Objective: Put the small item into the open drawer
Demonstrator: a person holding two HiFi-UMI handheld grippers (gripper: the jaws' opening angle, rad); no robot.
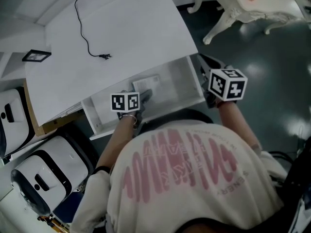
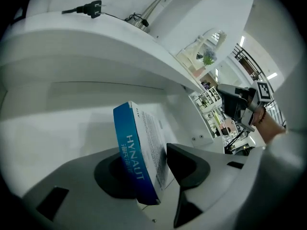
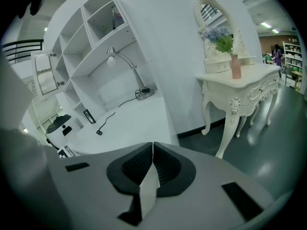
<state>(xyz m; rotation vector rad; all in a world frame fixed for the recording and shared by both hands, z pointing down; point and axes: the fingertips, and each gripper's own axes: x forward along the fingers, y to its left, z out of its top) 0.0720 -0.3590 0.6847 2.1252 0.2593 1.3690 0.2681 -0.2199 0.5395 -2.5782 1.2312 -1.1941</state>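
A small blue and white box (image 2: 139,147) stands on edge, tilted, between the jaws of my left gripper (image 2: 151,171). It leans on the left pad (image 2: 112,176), and a gap shows by the right pad (image 2: 189,166), so this gripper is open. The jaws reach into the open white drawer (image 2: 57,133). In the head view the box (image 1: 146,84) sits inside the drawer (image 1: 177,74), just ahead of the left gripper (image 1: 145,97). My right gripper (image 3: 151,157) is shut on nothing; its marker cube (image 1: 227,84) hovers by the drawer's right end.
Above the drawer lies a white desk top (image 1: 121,33) with a black cable and plug (image 1: 104,56) and a small picture frame (image 1: 36,56). White and black cases (image 1: 43,174) stand at the left. An ornate white table (image 1: 252,8) stands at the far right.
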